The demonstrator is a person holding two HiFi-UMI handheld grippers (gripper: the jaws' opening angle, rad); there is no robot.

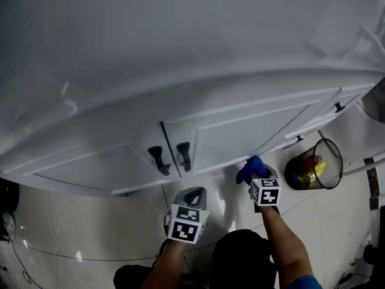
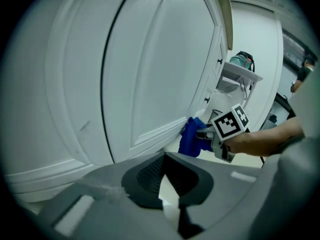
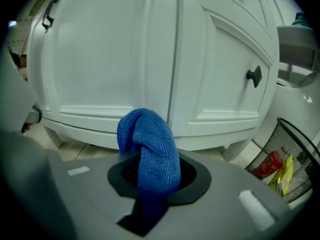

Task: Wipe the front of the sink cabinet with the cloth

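Note:
The white sink cabinet [image 1: 240, 131] fills the head view, with two black door handles [image 1: 171, 157] near the middle. My right gripper [image 1: 257, 174] is shut on a blue cloth [image 1: 251, 168], which is held against the lower edge of the right door. In the right gripper view the cloth [image 3: 150, 149] bunches up out of the right gripper [image 3: 152, 176], close before the cabinet front [image 3: 100, 59]. My left gripper [image 1: 191, 193] hovers lower, off the cabinet, shut and holding nothing. The left gripper view shows the left gripper [image 2: 167, 171], the door [image 2: 150, 74] and the cloth [image 2: 190, 136].
A black wire waste basket [image 1: 316, 164] with red and yellow rubbish stands on the tiled floor right of the cabinet, also seen as the basket [image 3: 285, 159]. A white shelf [image 2: 240, 71] with a bag on it stands beyond. A thin cable [image 1: 36, 245] lies at the left.

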